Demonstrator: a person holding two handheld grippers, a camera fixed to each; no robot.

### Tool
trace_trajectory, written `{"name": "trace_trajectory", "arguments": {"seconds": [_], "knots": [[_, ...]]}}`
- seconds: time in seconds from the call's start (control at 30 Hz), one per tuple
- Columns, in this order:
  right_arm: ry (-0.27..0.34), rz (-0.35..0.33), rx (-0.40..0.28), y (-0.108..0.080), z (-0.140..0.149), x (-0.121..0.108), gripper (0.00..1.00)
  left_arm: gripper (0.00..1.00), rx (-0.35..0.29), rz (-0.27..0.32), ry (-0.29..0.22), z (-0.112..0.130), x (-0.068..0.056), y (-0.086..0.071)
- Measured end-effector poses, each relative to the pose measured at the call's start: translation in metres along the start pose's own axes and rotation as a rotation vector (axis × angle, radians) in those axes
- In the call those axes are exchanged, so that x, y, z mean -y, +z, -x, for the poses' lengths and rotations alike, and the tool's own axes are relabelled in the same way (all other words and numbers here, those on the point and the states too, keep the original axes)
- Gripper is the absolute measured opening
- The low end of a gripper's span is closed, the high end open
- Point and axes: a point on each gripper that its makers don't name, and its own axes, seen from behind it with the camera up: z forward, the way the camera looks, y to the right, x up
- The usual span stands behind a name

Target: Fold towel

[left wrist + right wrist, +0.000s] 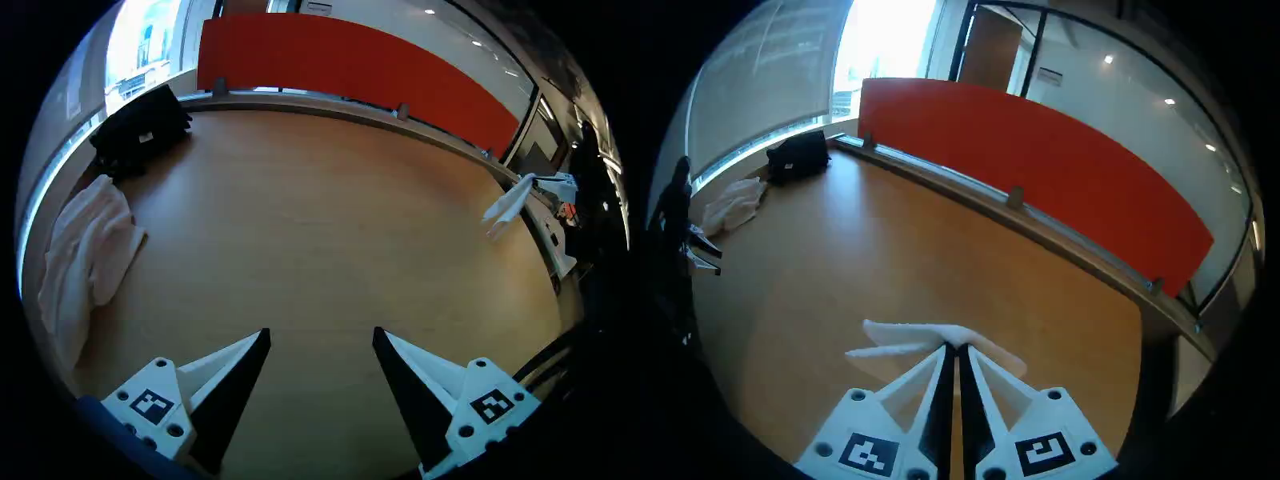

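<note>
Right gripper [956, 348] clamped on white towel [904, 331]; left gripper [320, 330] spread above table [320, 216].

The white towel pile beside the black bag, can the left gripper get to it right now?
Probably yes. The left gripper is open and empty, and just bare table lies between it and the towel pile off to its left. The black bag sits beyond the pile, not in the path.

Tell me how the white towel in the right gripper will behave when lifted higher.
Probably floppy: the white towel spills in soft folds from the right gripper, and hangs limp in the left gripper view. Likely light, since a fingertip pinch carries it. It might slip if tugged.
</note>
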Motion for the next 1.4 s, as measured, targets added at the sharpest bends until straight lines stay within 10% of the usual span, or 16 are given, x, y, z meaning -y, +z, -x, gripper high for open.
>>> {"name": "trace_trajectory", "arguments": {"seconds": [0.87, 1.4], "knots": [[0.028, 0.057, 0.082, -0.026, 0.073, -0.051, 0.04, 0.95, 0.010, 0.001, 0.029, -0.001, -0.020, 0.001], [0.132, 0.091, 0.216, -0.051, 0.179, -0.045, 0.04, 0.95, 0.018, -0.001, 0.037, 0.003, -0.017, 0.000]]}}
